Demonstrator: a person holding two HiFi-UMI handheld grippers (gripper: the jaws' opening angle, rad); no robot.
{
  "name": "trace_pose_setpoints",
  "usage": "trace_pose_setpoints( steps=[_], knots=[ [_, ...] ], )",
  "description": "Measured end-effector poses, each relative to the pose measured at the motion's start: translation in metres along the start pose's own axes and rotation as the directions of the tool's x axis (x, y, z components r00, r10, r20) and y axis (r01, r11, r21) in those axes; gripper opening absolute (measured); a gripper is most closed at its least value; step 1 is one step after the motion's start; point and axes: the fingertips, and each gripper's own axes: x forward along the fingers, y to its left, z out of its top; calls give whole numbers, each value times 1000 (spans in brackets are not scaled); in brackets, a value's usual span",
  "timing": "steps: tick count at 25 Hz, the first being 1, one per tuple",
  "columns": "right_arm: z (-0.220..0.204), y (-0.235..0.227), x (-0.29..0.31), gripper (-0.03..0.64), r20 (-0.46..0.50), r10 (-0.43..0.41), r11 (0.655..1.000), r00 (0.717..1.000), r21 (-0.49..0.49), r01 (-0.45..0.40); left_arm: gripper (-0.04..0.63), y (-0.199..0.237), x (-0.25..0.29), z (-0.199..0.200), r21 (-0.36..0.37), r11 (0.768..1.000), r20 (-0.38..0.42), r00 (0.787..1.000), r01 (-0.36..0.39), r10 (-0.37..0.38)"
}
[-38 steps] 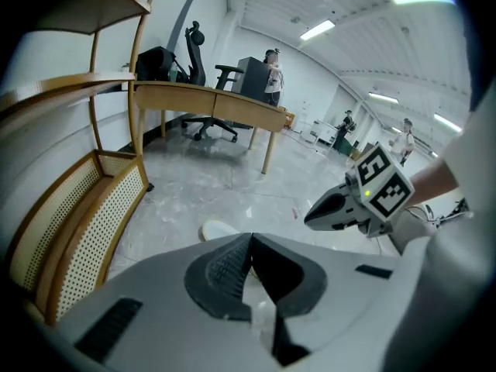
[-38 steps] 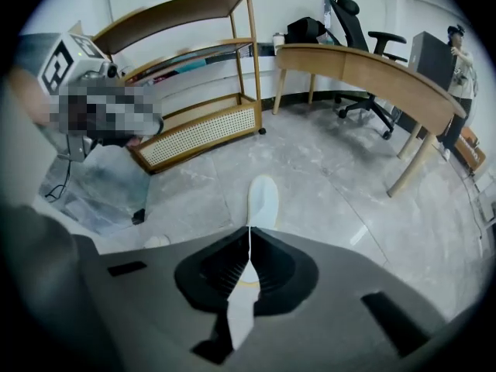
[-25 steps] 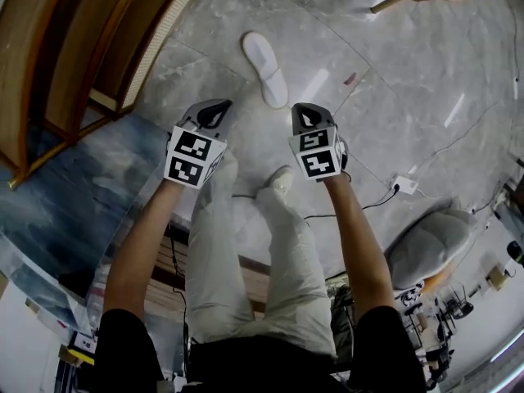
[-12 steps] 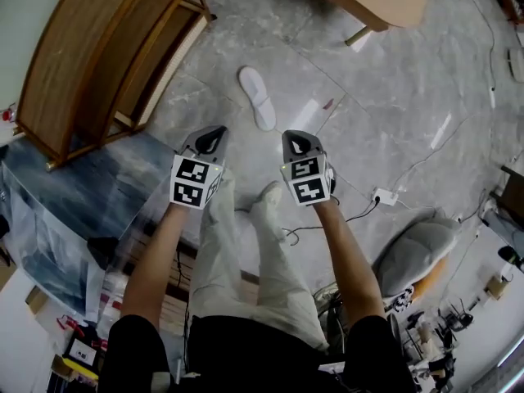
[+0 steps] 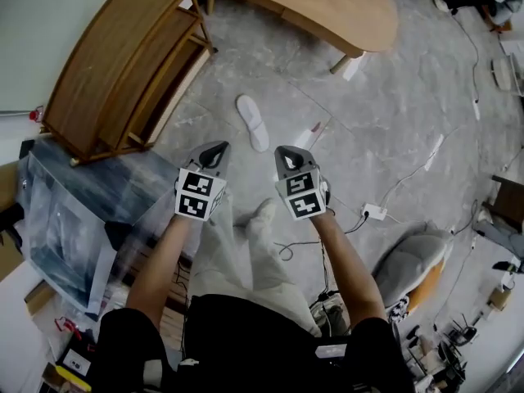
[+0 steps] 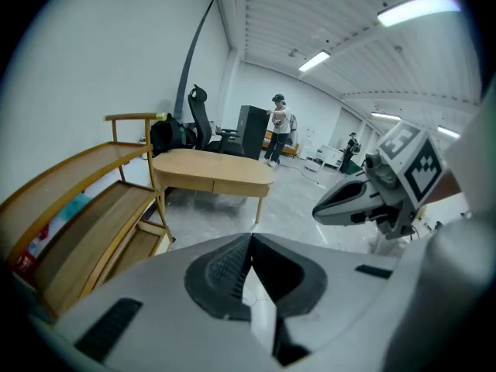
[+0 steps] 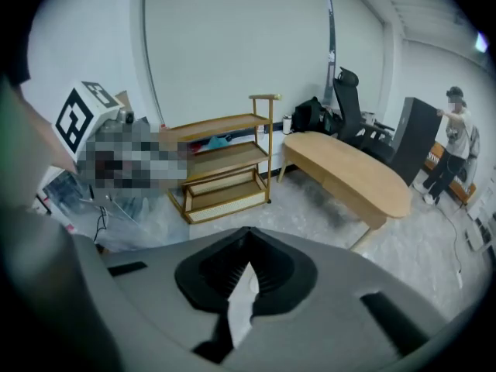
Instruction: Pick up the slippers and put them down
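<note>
Head view, nearest first: the person's two legs (image 5: pixel 246 260) run up the middle of the frame, one foot (image 5: pixel 264 211) planted on the grey marbled floor (image 5: pixel 385 121). Both forearms reach forward side by side.

Left gripper (image 5: pixel 215 148): the left gripper view shows its jaws brought together at the tips, nothing caught between the pads (only floor shows through the slot behind them).

Right gripper (image 5: pixel 286 154): the jaws are likewise closed tip to tip in the right gripper view. A pale sliver shows in the slot behind the tips; what it is cannot be told. No object hangs from either gripper in the head view.

The two grippers sit level with each other and apart.

One white slipper (image 5: pixel 252 123) lies flat on the floor at 12 o'clock from the grippers, on the line between them and clear of both. No second slipper can be made out.

At 4 o'clock from the right gripper, a white power strip (image 5: pixel 372 213) lies on the floor with its cable trailing. At 8 o'clock from the left gripper, clear plastic sheeting (image 5: pixel 65 219) covers the floor.

Farther out, a wooden shelf unit (image 5: pixel 123 64) stands at 10 o'clock and a light wooden desk (image 5: pixel 319 6) at 1 o'clock.
</note>
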Motion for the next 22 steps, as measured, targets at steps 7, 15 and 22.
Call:
trace_pose_setpoints(
  steps=[7, 15, 22],
  knots=[
    [52, 5, -61, -2, 106, 4, 998, 994, -59, 2, 5, -35, -43, 50, 16, 1000, 72, 997, -16, 15],
    [98, 17, -128, -2, 236, 20, 994, 972, -105, 5, 5, -73, -93, 99, 54, 998, 149, 989, -24, 16],
    [122, 23, -184, -2, 318, 24, 988, 948, -154, 26, 5, -107, -131, 142, 75, 995, 247, 968, -65, 44]
  ],
)
